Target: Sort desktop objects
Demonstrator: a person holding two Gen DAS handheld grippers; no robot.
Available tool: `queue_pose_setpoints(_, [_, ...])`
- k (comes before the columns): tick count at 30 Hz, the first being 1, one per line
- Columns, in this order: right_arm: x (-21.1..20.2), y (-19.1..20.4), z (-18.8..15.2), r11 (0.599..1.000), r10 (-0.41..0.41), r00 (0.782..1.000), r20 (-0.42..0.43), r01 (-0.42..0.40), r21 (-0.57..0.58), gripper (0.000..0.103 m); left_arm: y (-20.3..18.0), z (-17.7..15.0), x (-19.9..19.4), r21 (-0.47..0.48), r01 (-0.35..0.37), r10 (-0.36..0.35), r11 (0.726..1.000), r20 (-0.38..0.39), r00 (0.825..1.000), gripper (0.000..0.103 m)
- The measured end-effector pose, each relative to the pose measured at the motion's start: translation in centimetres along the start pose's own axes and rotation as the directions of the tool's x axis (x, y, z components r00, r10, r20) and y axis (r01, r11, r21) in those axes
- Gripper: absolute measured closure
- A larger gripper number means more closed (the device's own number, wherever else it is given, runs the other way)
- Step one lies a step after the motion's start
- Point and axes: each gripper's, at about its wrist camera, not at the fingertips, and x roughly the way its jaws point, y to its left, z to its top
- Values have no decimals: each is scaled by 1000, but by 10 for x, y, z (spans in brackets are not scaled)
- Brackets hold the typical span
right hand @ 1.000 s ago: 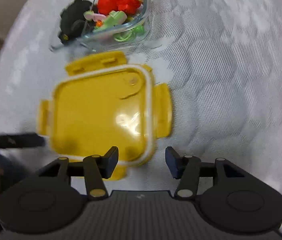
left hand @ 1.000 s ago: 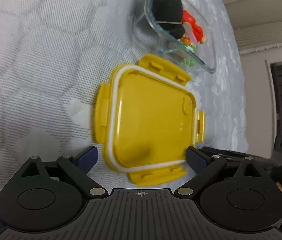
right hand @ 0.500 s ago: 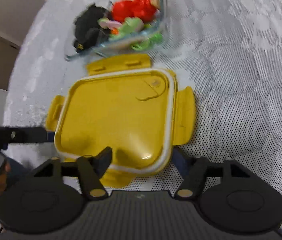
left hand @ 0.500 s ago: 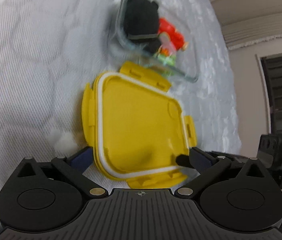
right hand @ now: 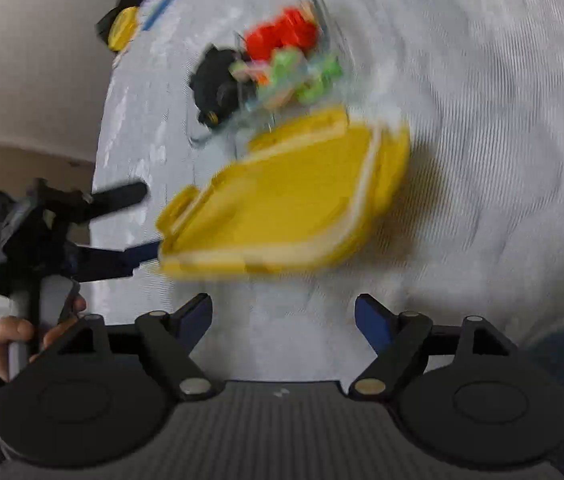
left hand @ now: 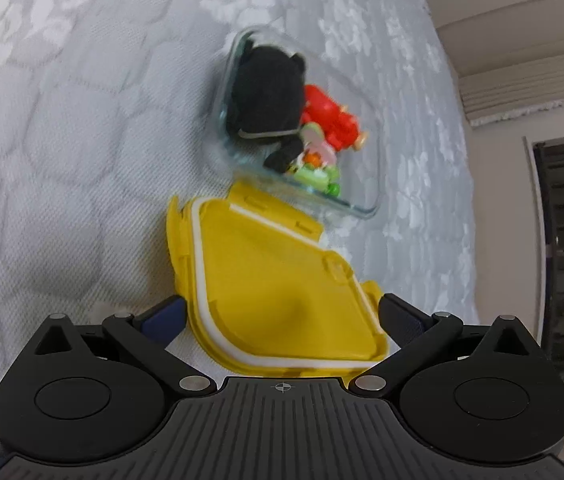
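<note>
Gripping one yellow lid (left hand: 282,300) by its side edges, left gripper (left hand: 282,316) lifts it tilted off the quilted surface (left hand: 62,140). Right gripper (right hand: 283,316): fingers spread, empty. One glass container (left hand: 361,210) beyond, holding one black toy (left hand: 268,96), one red toy (left hand: 327,116).

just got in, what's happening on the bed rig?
A person is working two handheld grippers over a grey quilted mattress. The left gripper straddles a yellow snap-lock plastic lid, which looks lifted and tilted in the right wrist view. The right gripper is open and empty, short of the lid. Just beyond, a clear glass container already holds a black plush toy and small red and green toys.
</note>
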Motion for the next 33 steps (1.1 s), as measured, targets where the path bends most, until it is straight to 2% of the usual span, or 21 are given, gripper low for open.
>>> queue_pose_setpoints(5, [19,-12,0,981,109,994,12,-109,162,30,-8,-4,-16,56,-2,2,998,1,1000,0])
queue_pose_setpoints(7, [27,-16,0,962,152,988,21,-152,225,30,-13,-13,-26,93,-41,42,995,-7,999,0])
queue_pose_setpoints(8, [26,-12,3,965,148,989,31,-151,217,30,-17,-21,-32,126,-68,70,990,-10,998,0])
queue_pose_setpoints(11, [19,5,16,978,116,991,63,-125,167,30,-31,-50,-49,234,-113,125,966,-36,992,0])
queue_pose_setpoints(15, [13,22,34,986,76,992,97,-90,141,29,-45,-89,-61,340,-58,110,938,-136,985,0])
queue_pose_setpoints(20, [3,40,61,993,41,983,180,-60,98,28,-54,-115,-63,402,-31,115,915,-185,976,0])
queue_pose_setpoints(27, [-4,59,79,1000,-28,962,271,25,17,25,-48,-121,-59,399,-43,130,916,-195,972,0])
queue_pose_setpoints(31, [-11,64,85,994,-71,933,352,94,-49,24,-47,-117,-52,379,-58,143,924,-201,969,0])
queue_pose_setpoints(33, [-11,66,90,989,-88,917,390,127,-75,24,-46,-112,-49,371,-74,149,926,-176,973,0])
